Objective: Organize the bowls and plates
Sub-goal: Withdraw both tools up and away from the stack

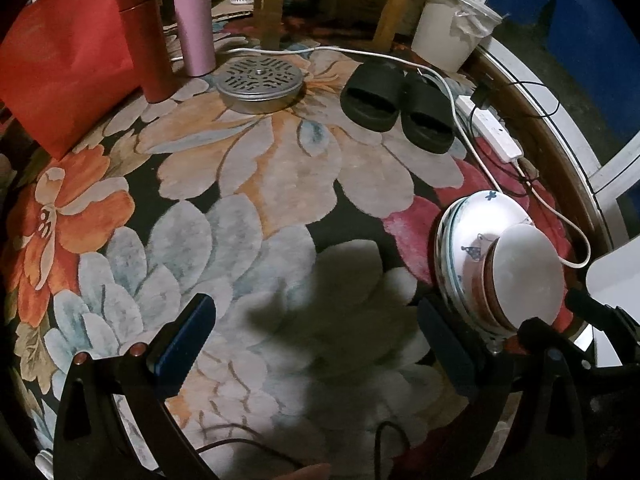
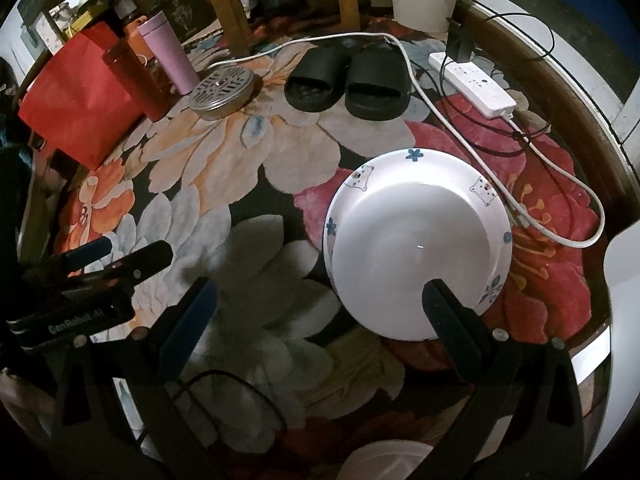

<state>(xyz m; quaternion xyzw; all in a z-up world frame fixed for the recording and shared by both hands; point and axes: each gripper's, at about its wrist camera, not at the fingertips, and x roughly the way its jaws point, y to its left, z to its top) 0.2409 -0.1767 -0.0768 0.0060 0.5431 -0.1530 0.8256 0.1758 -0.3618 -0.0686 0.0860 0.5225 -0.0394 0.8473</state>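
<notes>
Flowers cover the rug [image 1: 248, 168] under me, with black slippers [image 2: 348, 80] far back. My left gripper [image 1: 316, 344] and right gripper [image 2: 320, 320] both gape wide, holding nothing. Beside my right finger sits the stack of plates [image 1: 472, 240] (a bear plate [image 2: 416, 240] on top).

Both views are fisheye views looking forward and down along a gripper's two fingers onto a floral rug [image 1: 248, 168], from low above it. The left wrist view sits further left, so the stacked plates and bowls [image 1: 480, 256] fall at its right edge, seen side-on and close. The right wrist view sits nearer and higher over that crockery, with the white plate [image 2: 416, 240] large in the right half, and it catches the left gripper [image 2: 120, 256] at its left edge. Both face the same far side: black slippers [image 1: 396, 100], a perforated metal tin [image 1: 260, 80], a pink tumbler [image 1: 194, 20], a red bag [image 1: 64, 64], a white power strip [image 1: 492, 128] and wooden chair legs [image 1: 272, 0].
</notes>
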